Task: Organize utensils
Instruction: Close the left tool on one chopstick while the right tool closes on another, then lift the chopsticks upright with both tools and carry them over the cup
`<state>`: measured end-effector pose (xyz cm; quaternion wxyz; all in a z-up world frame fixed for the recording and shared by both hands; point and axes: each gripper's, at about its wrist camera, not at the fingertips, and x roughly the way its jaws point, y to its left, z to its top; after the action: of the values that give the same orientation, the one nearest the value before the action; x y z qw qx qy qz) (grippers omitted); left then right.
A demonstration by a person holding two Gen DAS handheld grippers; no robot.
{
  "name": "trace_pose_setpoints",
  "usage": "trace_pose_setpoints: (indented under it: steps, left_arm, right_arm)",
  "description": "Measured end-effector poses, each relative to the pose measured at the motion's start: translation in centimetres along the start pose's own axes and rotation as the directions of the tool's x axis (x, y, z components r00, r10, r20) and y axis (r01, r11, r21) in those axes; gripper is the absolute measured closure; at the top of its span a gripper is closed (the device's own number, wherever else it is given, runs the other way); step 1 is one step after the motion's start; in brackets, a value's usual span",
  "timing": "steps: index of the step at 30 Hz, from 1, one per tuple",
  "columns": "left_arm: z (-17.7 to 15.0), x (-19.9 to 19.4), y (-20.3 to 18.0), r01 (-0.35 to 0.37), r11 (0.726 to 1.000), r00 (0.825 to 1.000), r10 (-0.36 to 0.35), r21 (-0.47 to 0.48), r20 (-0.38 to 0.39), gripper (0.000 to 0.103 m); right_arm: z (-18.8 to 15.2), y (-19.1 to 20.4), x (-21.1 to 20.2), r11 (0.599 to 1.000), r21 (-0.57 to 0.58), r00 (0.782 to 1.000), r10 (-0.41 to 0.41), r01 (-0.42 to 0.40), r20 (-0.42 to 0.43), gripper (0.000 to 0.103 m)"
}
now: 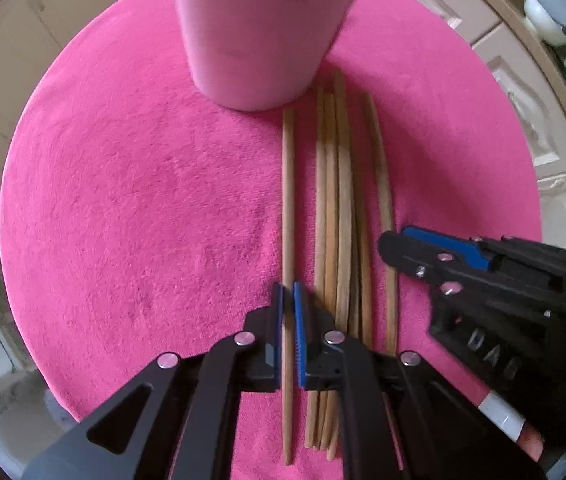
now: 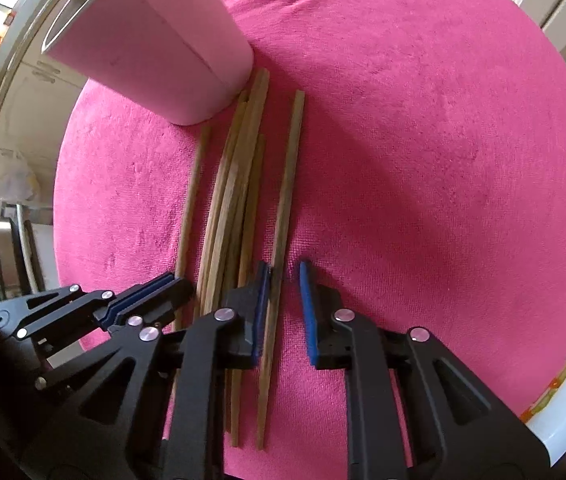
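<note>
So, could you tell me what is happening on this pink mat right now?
A person is sorting wooden chopsticks lying beside a pink cup on the pink mat. The left gripper is shut on the leftmost chopstick. The right gripper straddles the rightmost chopstick, not yet clamped.

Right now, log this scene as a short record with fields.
surface: pink towel covering the work area
container: pale pink cup standing upright at the far end of the chopsticks
utensils: wooden chopsticks lying roughly parallel on the towel, one single chopstick apart on the left, a bundle in the middle, another chopstick on the right
left claw: shut on the single chopstick
right claw: straddles the right chopstick, which lies against one pad; a gap remains to the other pad
in cup: cannot tell
</note>
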<state>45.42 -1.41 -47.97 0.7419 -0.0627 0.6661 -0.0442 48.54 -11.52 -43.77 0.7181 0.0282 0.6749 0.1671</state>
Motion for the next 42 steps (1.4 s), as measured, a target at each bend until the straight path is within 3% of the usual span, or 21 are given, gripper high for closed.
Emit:
trace_pose_setpoints:
  steps: [9, 15, 23, 35, 42]
  left_arm:
    - [-1.0, -1.3, 1.7, 0.051, 0.999, 0.998, -0.051, 0.004, 0.036, 0.098]
    - [-1.0, -1.6, 2.5, 0.064, 0.998, 0.997, -0.064, 0.001, 0.047, 0.098]
    - [-1.4, -2.1, 3.3, 0.082, 0.997, 0.995, -0.082, 0.006, 0.056, 0.098]
    - [-1.4, -1.7, 3.7, 0.091, 0.996, 0.995, -0.091, 0.004, 0.045, 0.098]
    - [-1.7, -2.5, 3.5, 0.105, 0.994, 0.992, -0.106, 0.025, 0.063, 0.098]
  right_arm:
    - [0.1, -2.1, -0.8, 0.998, 0.041, 0.999, 0.038, -0.038, -0.001, 0.096]
    - [-0.1, -3.4, -1.1, 0.998, 0.066, 1.0, 0.014, -0.014, -0.009, 0.096]
    - [0.0, -1.6, -1.7, 0.998, 0.051, 0.999, -0.024, 0.022, 0.028, 0.096]
    - [0.7, 1.3, 1.0, 0.997, 0.029, 0.997, -0.076, 0.076, -0.018, 0.095]
    - [0.3, 0.3, 0.4, 0.997, 0.065, 1.0, -0.029, 0.028, 0.004, 0.096]
